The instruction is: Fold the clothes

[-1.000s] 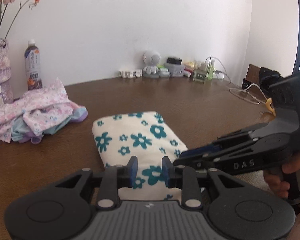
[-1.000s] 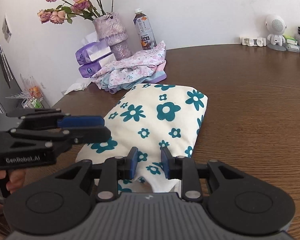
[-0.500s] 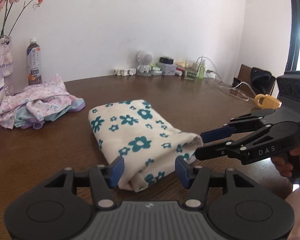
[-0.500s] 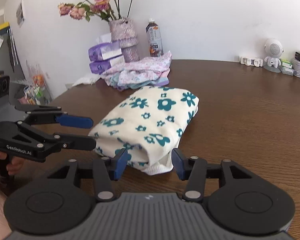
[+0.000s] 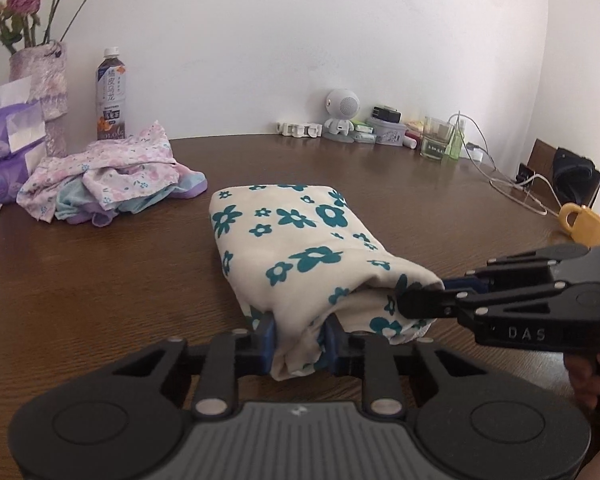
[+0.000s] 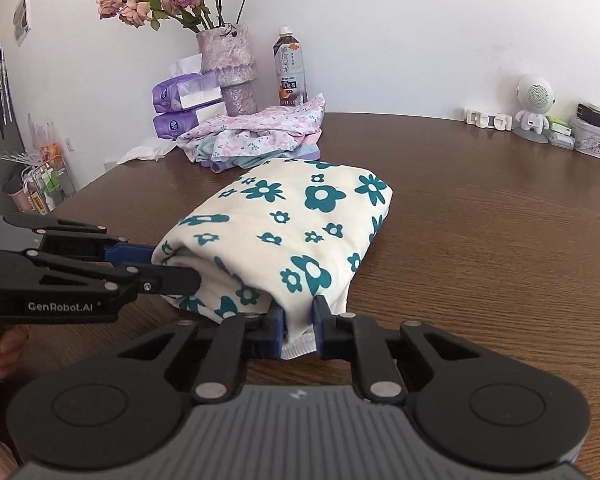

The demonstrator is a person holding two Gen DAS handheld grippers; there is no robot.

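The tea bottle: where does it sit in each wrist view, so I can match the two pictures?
Left wrist view: the bottle stands far left against the wall, right of the vase, behind the pink clothes pile.
Right wrist view: the bottle stands top centre, right of the vase, behind the same pile.
Shared landmark: the white round-headed robot figure by the wall.

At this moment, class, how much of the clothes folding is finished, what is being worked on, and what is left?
Done: the flowered cloth already lies as a compact folded bundle on the table. In hand: the left tongs and right tongs each pinch a near corner of it, perhaps for another fold or a move. Left: the crumpled pink clothes by the vase look unfolded.
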